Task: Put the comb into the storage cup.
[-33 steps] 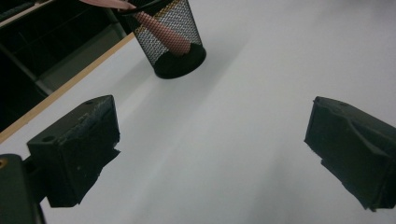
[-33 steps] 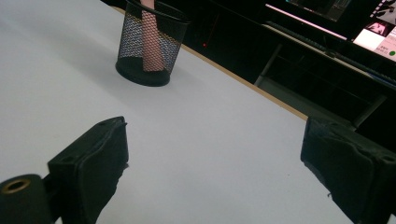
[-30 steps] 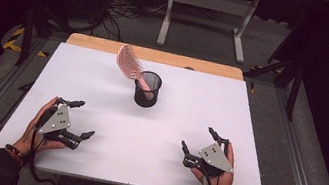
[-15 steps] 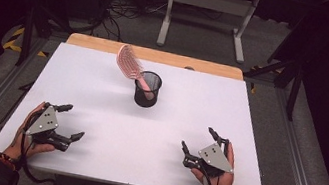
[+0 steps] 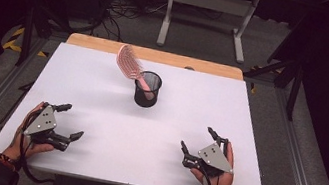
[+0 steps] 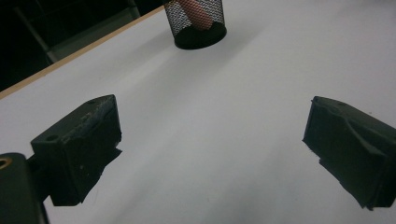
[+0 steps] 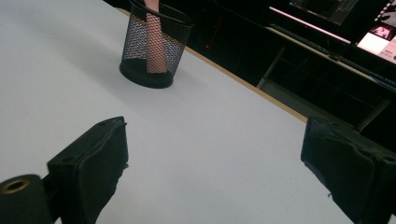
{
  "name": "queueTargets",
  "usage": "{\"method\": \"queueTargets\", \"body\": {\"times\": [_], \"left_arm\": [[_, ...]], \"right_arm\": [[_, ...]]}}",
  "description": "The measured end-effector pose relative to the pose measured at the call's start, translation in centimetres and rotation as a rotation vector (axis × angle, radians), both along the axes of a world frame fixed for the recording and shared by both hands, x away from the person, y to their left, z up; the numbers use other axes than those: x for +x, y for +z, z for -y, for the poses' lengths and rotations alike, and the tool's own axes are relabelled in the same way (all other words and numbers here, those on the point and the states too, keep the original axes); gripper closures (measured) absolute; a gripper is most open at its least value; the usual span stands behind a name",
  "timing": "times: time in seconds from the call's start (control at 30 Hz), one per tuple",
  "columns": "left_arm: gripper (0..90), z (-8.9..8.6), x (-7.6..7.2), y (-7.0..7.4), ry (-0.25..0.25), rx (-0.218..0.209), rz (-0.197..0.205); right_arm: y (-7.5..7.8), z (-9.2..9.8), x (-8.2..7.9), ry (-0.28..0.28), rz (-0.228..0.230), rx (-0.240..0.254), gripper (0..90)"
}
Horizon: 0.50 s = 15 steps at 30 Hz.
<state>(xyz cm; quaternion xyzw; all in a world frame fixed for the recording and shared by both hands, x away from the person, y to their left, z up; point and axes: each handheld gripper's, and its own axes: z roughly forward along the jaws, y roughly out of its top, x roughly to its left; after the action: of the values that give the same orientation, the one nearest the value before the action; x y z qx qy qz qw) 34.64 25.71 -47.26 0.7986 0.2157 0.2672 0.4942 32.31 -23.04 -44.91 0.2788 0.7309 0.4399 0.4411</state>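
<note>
Both empty, jaws wide apart: left gripper (image 5: pixel 65 120) near left, right gripper (image 5: pixel 201 141) near right, well short of the far-centre black mesh cup (image 5: pixel 147 89) holding a leaning pink hairbrush (image 5: pixel 130 63), likely toppled by any careless nudge.

Black mesh cup (image 7: pixel 156 49) with pink handle (image 7: pixel 154 46) inside, beyond wide-apart jaws over white table (image 7: pixel 210 154).
</note>
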Motion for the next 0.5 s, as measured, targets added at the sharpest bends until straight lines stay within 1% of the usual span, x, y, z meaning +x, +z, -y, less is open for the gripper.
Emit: {"method": "queueTargets", "body": {"times": [0.23,0.3,0.5], "left_arm": [[4.8,0.0,-0.18,0.06,-0.008,-0.005,0.006],[4.9,-0.02,-0.16,0.07,-0.008,-0.004,0.008],[5.1,0.12,-0.11,0.01,-0.012,0.003,0.004]], "right_arm": [[0.1,-0.32,-0.12,0.003,0.002,0.0,8.1],[0.09,-0.4,-0.1,0.009,-0.004,-0.003,9.6],[-0.01,-0.3,0.01,0.015,-0.012,0.001,9.6]]}}
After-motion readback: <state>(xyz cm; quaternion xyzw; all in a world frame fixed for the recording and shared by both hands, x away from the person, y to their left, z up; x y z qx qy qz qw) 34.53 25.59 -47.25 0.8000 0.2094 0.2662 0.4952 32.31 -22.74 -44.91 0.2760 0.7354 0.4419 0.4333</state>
